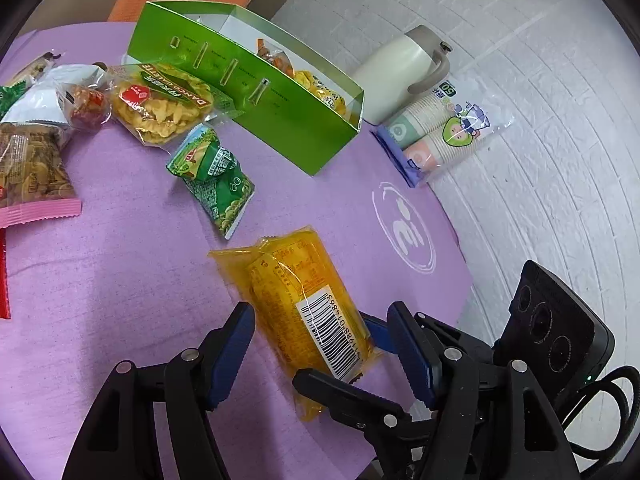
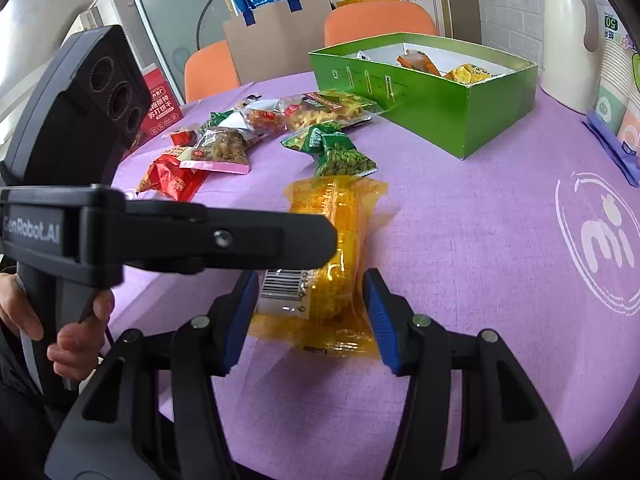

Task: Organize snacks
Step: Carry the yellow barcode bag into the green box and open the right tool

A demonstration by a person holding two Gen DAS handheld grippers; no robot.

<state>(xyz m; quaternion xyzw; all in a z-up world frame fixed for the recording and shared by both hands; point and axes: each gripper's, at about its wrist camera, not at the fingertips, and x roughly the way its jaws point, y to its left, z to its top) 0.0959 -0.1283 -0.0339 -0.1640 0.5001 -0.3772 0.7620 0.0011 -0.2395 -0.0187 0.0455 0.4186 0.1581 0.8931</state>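
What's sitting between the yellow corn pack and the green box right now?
In the right wrist view, green pea packets lie between the corn pack and green box; otherwise bare purple cloth.

Yellow corn packet [image 2: 320, 280] between open hand-held gripper [image 2: 310, 312] pads

A yellow corn packet [image 1: 304, 320] in see-through orange-yellow wrap lies flat on the purple counter [image 1: 132, 280], barcode label up. Beyond it lie two green pea packets [image 1: 212, 176], one overlapping the other. Farther back sits a loose cluster: a clear bag of golden crackers [image 1: 160, 108], a brown nut packet with a pink edge [image 1: 32, 176], and a red packet [image 2: 172, 178]. The open green box [image 1: 256, 104] holds several orange and yellow packets [image 1: 316, 88].
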